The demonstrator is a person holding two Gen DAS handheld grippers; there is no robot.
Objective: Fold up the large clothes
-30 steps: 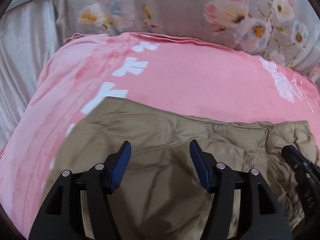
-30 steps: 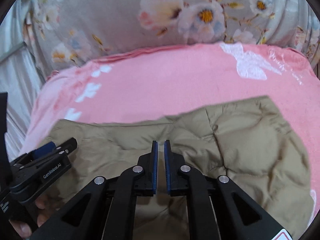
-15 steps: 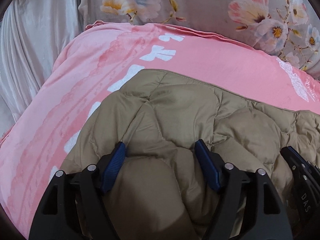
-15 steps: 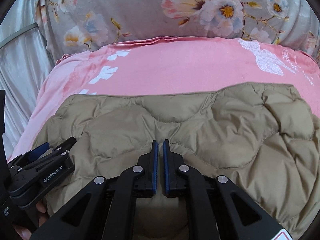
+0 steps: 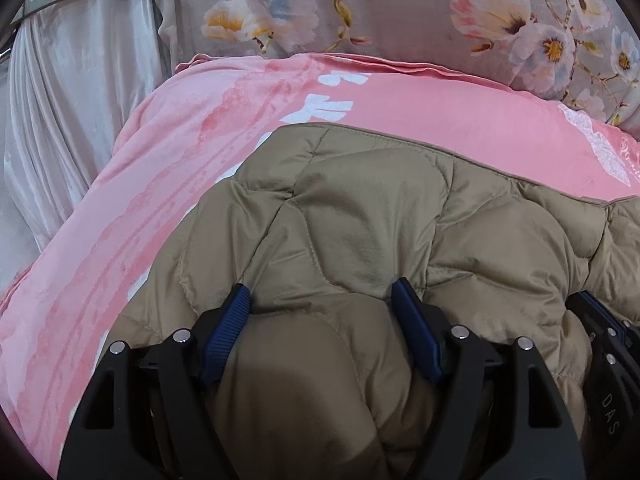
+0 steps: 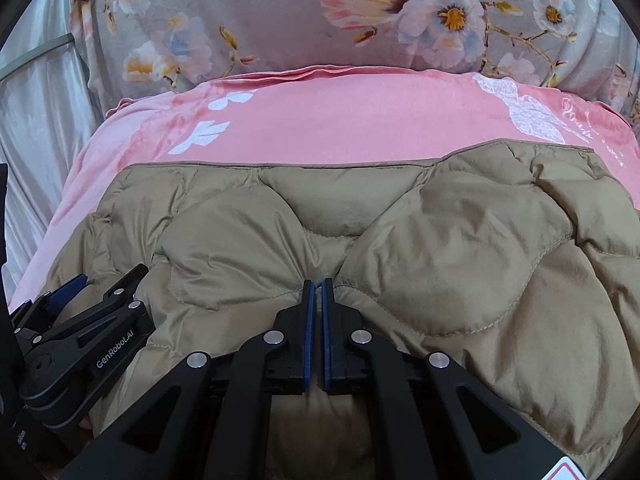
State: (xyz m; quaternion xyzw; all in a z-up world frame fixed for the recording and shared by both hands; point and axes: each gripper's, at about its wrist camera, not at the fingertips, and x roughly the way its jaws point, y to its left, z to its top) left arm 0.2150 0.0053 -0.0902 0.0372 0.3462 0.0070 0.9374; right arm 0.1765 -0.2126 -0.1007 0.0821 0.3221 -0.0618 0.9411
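Khaki quilted jacket [image 6: 400, 248] lies spread on the pink blanket [image 5: 460, 116], its far hem running straight across just short of the floral pillow [image 6: 280, 12] at the head of the bed, with a pale curtain [image 5: 72, 92] hanging off to the left. The near part of the garment bulges up toward both cameras, so the step in hand looks like laying a folded layer down and settling it flat. The right gripper [image 6: 316, 292] has its blue pads pressed together, and a thin pinch of the fabric appears caught between them at a quilting seam, though the tips hide how much cloth is inside. The left gripper [image 5: 320, 300] stands with its jaws spread wide, a puffy roll of jacket bulging between the pads; they flank it and appear to touch its sides, but nothing shows a real squeeze. To do this well, the pinched side should probably be lowered until the fold lies flush before letting go, since down filling springs back and a high release would let the layer slide. The loose side is best used to press and smooth the bulge outward toward the left edge, keeping the near fold parallel to the far hem.
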